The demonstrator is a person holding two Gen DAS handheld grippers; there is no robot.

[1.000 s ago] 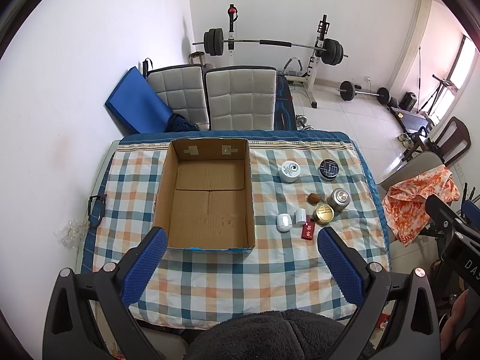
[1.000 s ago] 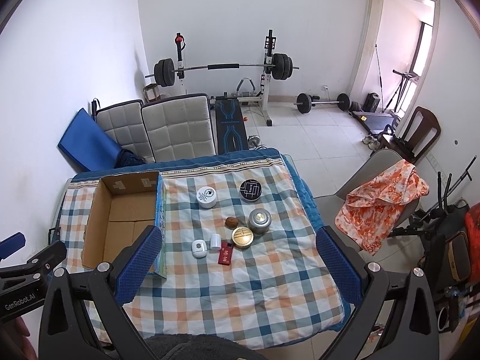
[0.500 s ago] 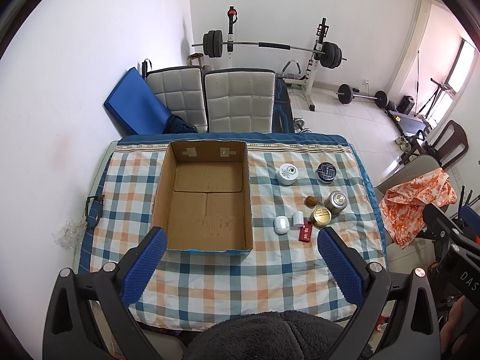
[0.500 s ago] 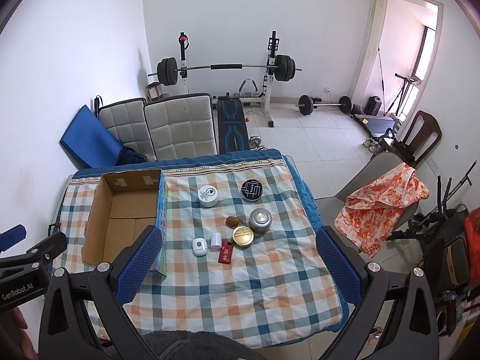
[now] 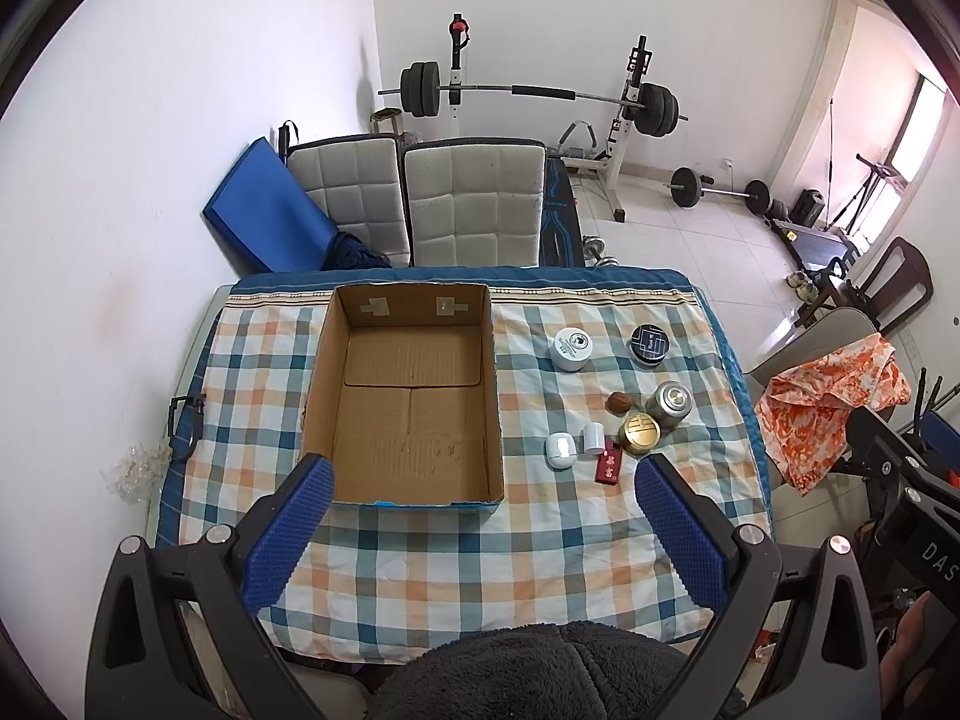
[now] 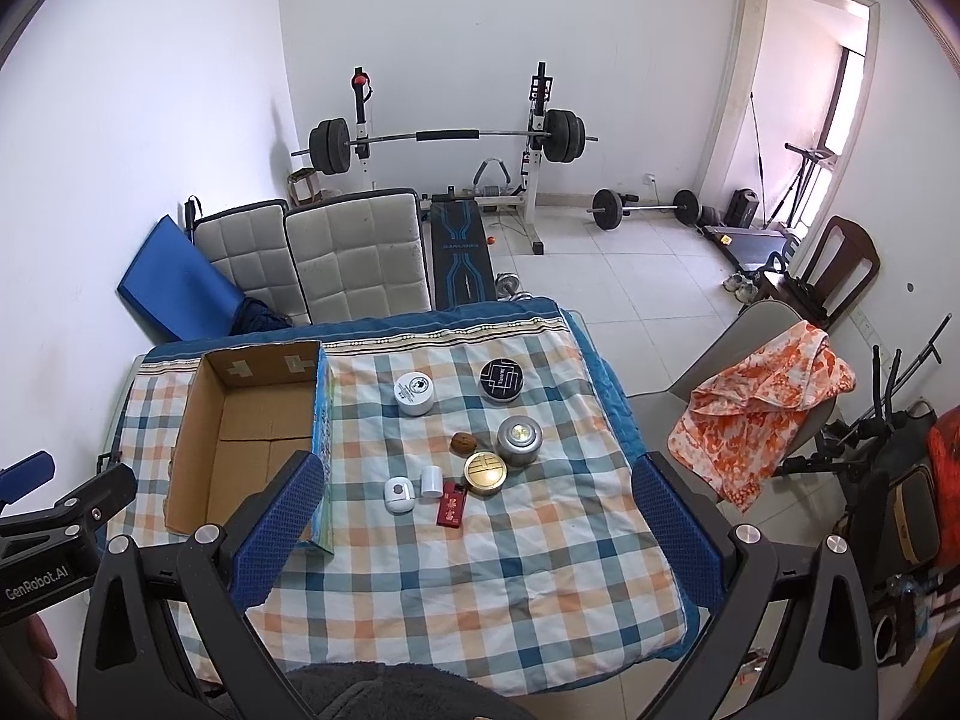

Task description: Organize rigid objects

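both views pulled slightly higher than a second ago; layout unchanged. left gripper (image 5: 480, 507) jaws wide, holding nothing, above empty brown cardboard box (image 5: 408, 402) on checked tablecloth (image 5: 480, 558). right of box: cluster of small round tins (image 6: 480, 438). right gripper (image 6: 474, 501) jaws wide, holding nothing.

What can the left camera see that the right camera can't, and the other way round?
Only the left wrist view shows the whole floor of the box, with nothing in it, and the table's left edge with a black clip. Only the right wrist view shows the doorway and the box's blue outer side. Both show the small items on the checked cloth, such as the red case and gold tin, plus the barbell rack and orange cloth.
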